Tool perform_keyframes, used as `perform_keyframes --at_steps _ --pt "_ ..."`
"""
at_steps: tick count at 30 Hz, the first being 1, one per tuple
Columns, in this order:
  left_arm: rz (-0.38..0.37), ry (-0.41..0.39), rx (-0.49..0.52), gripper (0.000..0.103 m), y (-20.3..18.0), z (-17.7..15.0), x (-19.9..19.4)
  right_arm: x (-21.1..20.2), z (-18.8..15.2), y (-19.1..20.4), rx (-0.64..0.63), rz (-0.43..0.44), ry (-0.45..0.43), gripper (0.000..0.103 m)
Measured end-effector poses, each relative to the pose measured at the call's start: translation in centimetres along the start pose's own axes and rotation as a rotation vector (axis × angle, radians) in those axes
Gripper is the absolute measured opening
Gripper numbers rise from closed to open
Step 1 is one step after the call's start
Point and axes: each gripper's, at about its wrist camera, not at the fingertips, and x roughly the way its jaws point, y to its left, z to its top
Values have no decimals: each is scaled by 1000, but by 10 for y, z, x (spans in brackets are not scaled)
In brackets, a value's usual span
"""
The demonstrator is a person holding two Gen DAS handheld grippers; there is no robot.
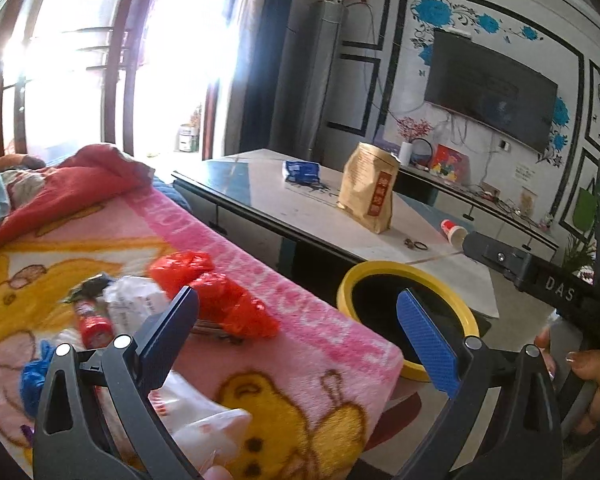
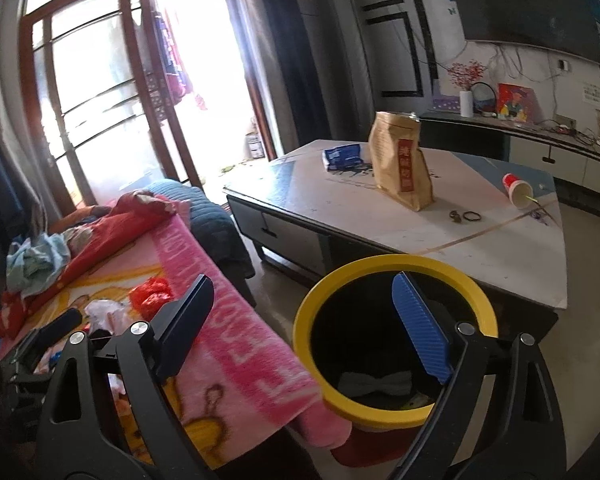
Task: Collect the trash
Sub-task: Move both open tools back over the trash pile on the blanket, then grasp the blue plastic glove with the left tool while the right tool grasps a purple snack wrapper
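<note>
While both cameras face the same room, each records details the other lacks. From the left wrist, the left gripper (image 1: 298,322) is seen with jaws spread wide and nothing between them, above the pink blanket (image 1: 284,320). Trash is noted on that blanket: a crumpled red plastic bag (image 1: 220,300), a white wrapper (image 1: 136,304) and a red-labelled small bottle (image 1: 94,322). The right gripper's body, lettered "DAS", is seen at the right edge, held by a hand (image 1: 592,380). A wall-mounted television (image 1: 492,92) is shown in full here.

From the right wrist, the right gripper (image 2: 304,324) is recorded wide open and empty, over the yellow-rimmed bin (image 2: 380,414). The bin's interior is visible only in this view: a pale crumpled item (image 2: 374,384) lies at the bottom. The glass door frame is clearly resolved here, whereas it is washed out by glare in the left view.

In both views a brown paper bag (image 2: 400,160) with a red label stands upright on the low table (image 2: 500,248), with a blue packet (image 2: 342,156) behind it and a tipped red paper cup (image 2: 518,190) near the far edge. The label's characters cannot be read.
</note>
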Motion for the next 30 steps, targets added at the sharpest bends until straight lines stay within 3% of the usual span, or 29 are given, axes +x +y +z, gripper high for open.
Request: perform_keyframes --at_steps 15,30 --pt "90 -30 -49 96 37 0 -24 -4 -14 44 -89 95 17 83" --pt "189 -35 -124 96 92 -4 -46 -8 -47 124 -251 268 92 83"
